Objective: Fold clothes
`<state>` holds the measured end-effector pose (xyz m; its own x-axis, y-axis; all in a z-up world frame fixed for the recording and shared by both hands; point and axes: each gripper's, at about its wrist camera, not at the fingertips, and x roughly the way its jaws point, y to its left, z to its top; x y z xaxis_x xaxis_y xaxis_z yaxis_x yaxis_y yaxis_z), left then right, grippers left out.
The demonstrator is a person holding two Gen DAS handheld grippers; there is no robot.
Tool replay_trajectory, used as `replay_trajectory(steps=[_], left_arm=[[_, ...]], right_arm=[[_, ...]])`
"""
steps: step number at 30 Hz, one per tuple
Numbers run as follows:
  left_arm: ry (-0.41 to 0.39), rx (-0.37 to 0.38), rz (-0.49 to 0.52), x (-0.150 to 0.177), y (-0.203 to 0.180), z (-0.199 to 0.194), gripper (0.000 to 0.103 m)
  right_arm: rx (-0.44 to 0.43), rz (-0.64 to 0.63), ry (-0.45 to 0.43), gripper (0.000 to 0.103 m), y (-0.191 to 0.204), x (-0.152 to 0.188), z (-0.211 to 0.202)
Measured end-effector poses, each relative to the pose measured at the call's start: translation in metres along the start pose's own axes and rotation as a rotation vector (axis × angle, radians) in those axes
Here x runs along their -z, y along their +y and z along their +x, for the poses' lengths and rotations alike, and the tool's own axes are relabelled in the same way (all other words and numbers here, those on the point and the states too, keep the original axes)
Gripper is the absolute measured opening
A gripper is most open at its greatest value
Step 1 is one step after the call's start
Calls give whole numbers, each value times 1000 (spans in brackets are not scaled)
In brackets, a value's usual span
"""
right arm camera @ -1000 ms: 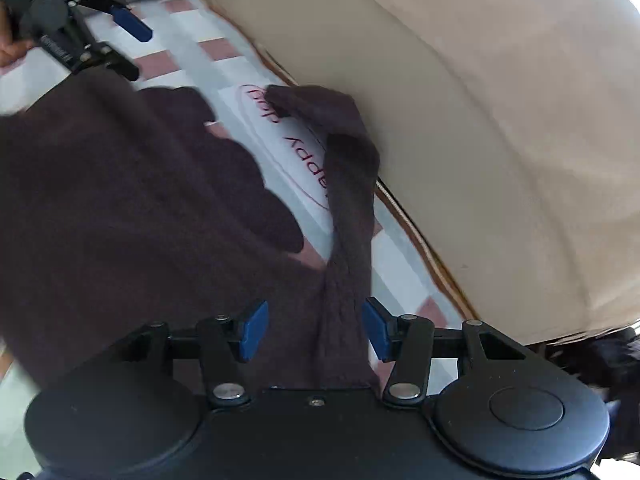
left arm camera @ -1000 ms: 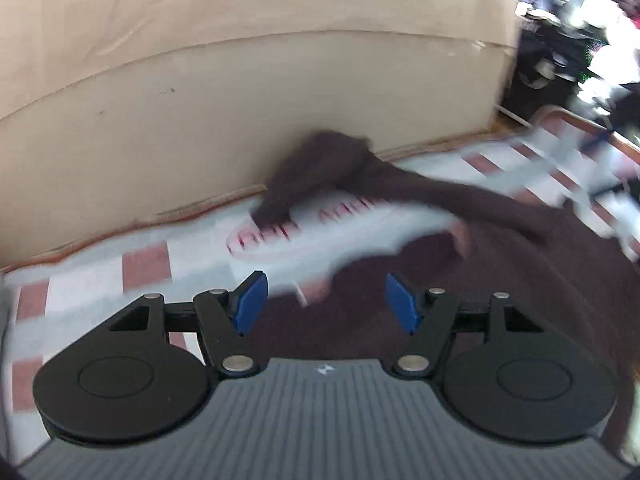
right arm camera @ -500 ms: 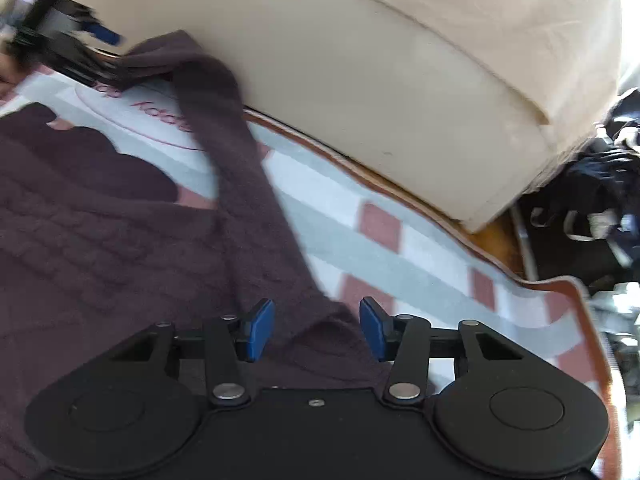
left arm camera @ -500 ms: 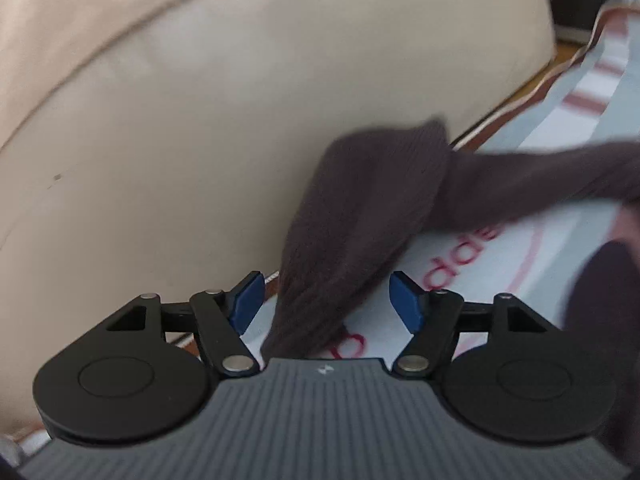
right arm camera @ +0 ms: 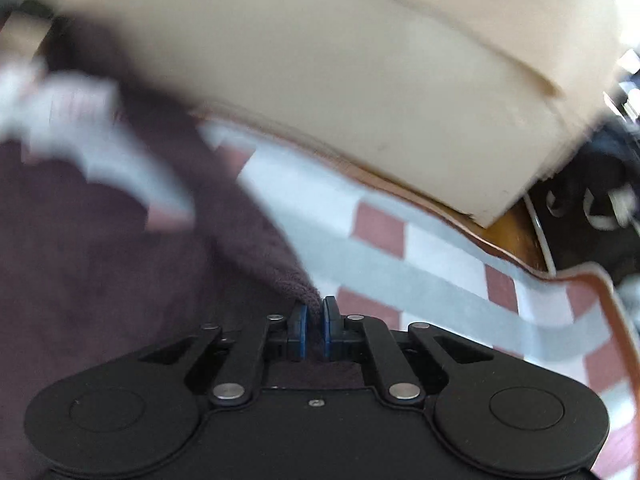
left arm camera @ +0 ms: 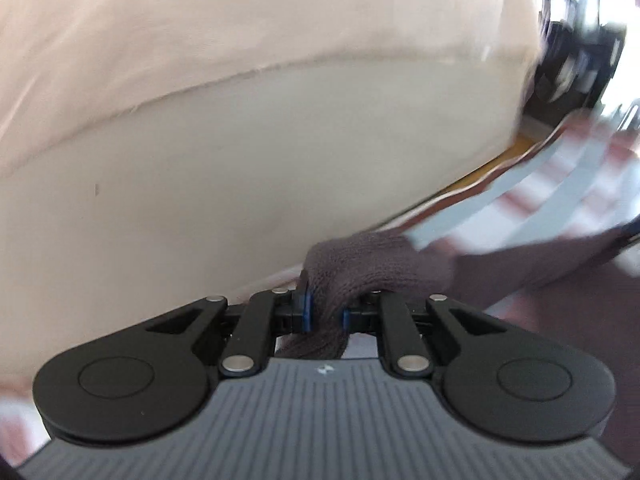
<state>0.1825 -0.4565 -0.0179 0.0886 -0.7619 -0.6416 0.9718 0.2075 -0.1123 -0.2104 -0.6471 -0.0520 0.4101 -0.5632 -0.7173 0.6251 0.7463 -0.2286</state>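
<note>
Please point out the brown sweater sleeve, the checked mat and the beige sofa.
brown sweater sleeve (left arm camera: 372, 264): left wrist view, bunched knit.
checked mat (right arm camera: 436, 248): right wrist view, white square.
beige sofa (right arm camera: 360, 92): right wrist view, front face.

The sweater (right arm camera: 100, 272) was dark brown-purple knit, spread over a checked mat (right arm camera: 440, 280) beside a beige sofa base. One sleeve (left arm camera: 400, 268) stretched taut along the mat's edge, bunched at its cuff end and pinched at the other.
</note>
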Motion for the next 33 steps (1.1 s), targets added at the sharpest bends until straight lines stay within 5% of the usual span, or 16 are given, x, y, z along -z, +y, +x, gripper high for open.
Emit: replay_trajectory(steps=[5, 7, 10, 13, 17, 20, 21, 22, 24, 28, 33], left_arm=[[28, 458, -511, 27, 31, -74, 12], [80, 586, -797, 59, 49, -82, 13], [210, 518, -1036, 115, 66, -68, 17], [373, 232, -932, 149, 57, -55, 27], [367, 6, -497, 147, -6, -60, 28], [231, -56, -88, 138, -57, -86, 52], [204, -40, 12, 140, -76, -88, 61], [179, -23, 106, 141, -93, -90, 64], [166, 39, 209, 143, -119, -91, 67], [204, 77, 402, 161, -161, -67, 83], [283, -79, 570, 186, -179, -28, 83]], right_arm=[[4, 285, -47, 6, -60, 6, -26], [-12, 375, -45, 6, -78, 6, -27], [4, 455, 6, 6, -92, -1, -10], [67, 487, 95, 7, -85, -9, 19], [135, 397, 175, 9, -58, -20, 45], [170, 340, 166, 13, -46, -21, 43], [174, 342, 160, 21, -47, -20, 39], [179, 348, 154, 46, -49, -19, 36], [213, 381, 94, 69, -58, -14, 23], [190, 531, 32, 69, -91, 9, -5], [125, 539, 59, 69, -108, 44, -18]])
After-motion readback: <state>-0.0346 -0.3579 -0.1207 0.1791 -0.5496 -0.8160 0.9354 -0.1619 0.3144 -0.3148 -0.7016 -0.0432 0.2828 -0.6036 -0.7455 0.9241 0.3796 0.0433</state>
